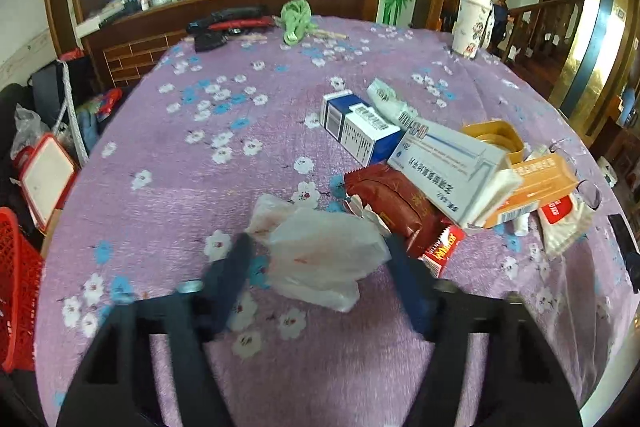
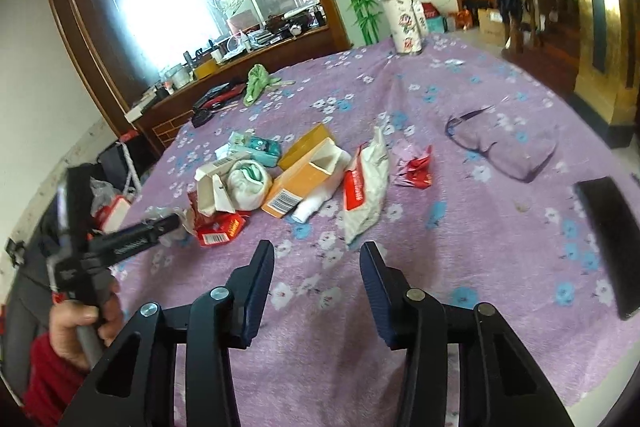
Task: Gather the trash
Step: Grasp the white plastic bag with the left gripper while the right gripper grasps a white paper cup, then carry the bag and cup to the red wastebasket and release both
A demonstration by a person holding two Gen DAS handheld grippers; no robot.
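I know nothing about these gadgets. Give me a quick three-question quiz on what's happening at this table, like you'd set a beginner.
1. True or false: the right gripper has nothing between its fingers.
2. What lies between the fingers of the left gripper?
A. a white plastic bag
B. a green cloth
C. a pair of glasses
3. Which thing stands upright at the far edge of the table?

Key: 1 true. 2 A. 3 the tall flowered cup.
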